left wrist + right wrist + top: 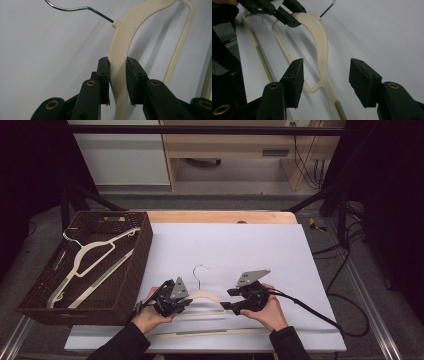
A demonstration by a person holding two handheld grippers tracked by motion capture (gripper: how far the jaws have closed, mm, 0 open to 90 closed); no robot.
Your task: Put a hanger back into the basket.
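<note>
A cream plastic hanger (205, 296) with a metal hook (200, 270) sits over the white sheet near the front of the table. My left gripper (187, 302) is shut on its left shoulder. In the left gripper view the pads (103, 72) press both sides of the hanger's arm (125, 32). My right gripper (227, 299) is at the hanger's right end, open. In the right gripper view its jaws (325, 77) stand wide on either side of the hanger's arm (318, 32) without touching it, and the left gripper (292, 18) clamps the far shoulder.
A dark wicker basket (142, 245) at the left holds two pale hangers (92, 252). Another cream hanger bar (210, 332) lies along the front of the white sheet (240, 245). Cables trail off to the right (310, 312).
</note>
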